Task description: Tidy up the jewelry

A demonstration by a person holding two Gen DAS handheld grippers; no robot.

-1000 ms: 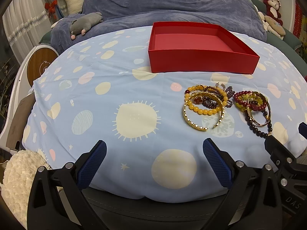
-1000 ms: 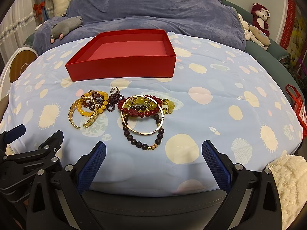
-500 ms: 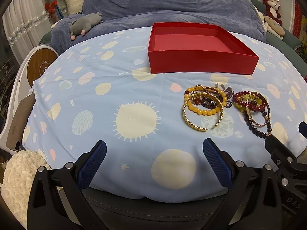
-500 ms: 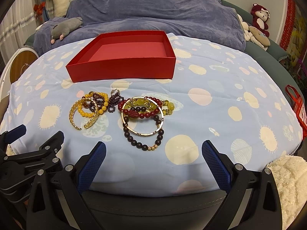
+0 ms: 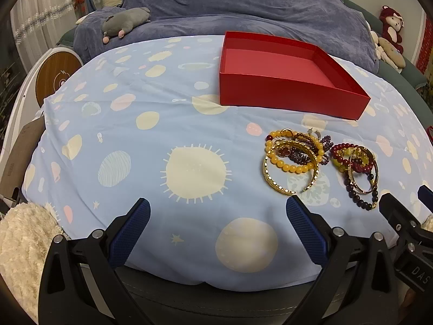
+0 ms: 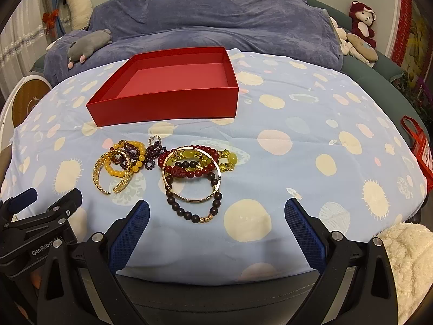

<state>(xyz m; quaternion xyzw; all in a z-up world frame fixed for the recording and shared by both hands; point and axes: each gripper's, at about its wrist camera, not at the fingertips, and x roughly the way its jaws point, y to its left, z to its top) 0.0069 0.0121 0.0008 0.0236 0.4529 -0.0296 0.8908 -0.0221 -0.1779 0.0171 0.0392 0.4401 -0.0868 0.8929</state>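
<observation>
An empty red box [image 5: 286, 81] [image 6: 173, 92] stands on the blue spotted sheet. In front of it lie two heaps of bracelets. One heap has a gold cuff [image 5: 281, 184] [image 6: 101, 172] with yellow and purple beads. The other has a thin gold bangle [image 6: 189, 197], red beads and a dark bead bracelet [image 5: 360, 200] [image 6: 194, 216]. My left gripper [image 5: 216, 216] is open and empty, near the sheet's front edge, left of the gold cuff. My right gripper [image 6: 216, 216] is open and empty, just in front of the dark bead bracelet.
A purple blanket [image 6: 230, 19] and a grey plush mouse [image 5: 124, 23] lie behind the box. Plush toys [image 6: 360, 27] sit at the back right. A fluffy white rug [image 5: 21, 238] lies below the sheet's front edge. A round wooden disc [image 5: 58, 77] stands at the left.
Both grippers have moved slightly forward toward the jewelry and the views have tilted a little. The jewelry and box have not moved.
</observation>
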